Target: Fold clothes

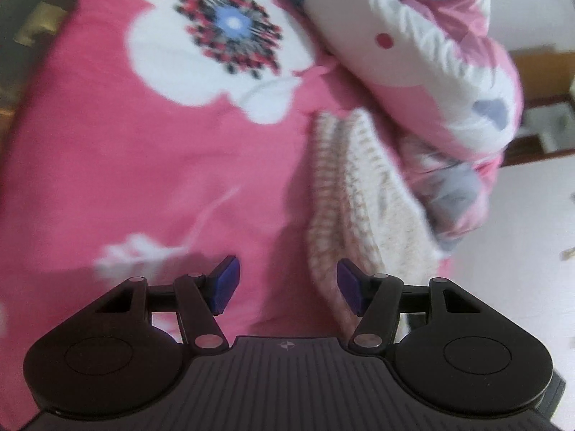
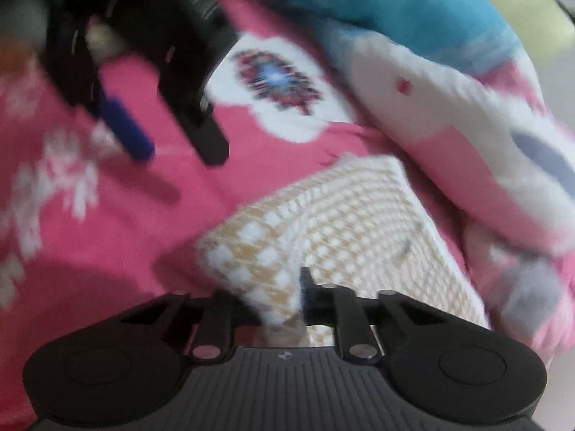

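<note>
A cream and tan knitted garment lies folded on the pink flowered bedsheet, against a rolled quilt. In the left wrist view my left gripper hovers open over the sheet just left of the garment, with nothing between its blue pads. In the right wrist view the garment fills the middle, and my right gripper is shut on its near corner, the fabric bunched between the fingers. The left gripper also shows there at the upper left, blurred, above the sheet.
A bulky white and pink quilt lies along the garment's far side, with a blue cloth on top. A dark flat object sits at the sheet's upper left. The bed's edge and pale floor are at the right.
</note>
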A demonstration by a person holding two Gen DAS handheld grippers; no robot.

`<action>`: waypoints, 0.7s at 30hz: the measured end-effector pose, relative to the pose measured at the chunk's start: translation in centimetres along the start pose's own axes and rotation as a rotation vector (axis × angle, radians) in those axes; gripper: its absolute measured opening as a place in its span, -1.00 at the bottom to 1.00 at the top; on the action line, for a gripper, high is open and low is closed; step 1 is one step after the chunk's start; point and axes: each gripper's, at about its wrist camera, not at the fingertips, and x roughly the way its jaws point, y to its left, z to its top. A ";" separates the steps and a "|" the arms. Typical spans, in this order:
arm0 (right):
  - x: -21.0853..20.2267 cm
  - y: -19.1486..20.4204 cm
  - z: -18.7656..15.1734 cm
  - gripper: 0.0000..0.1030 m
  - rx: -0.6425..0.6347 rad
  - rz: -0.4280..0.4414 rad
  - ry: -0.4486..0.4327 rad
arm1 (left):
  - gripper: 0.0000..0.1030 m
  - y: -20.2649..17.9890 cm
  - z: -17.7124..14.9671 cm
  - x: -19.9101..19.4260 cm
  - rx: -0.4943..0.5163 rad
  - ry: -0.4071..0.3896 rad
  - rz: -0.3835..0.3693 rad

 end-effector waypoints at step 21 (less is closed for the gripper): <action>-1.8 -2.2 0.1 -0.79 0.105 0.041 0.019 | 0.38 0.0 5.2 5.9 -0.219 0.084 -0.299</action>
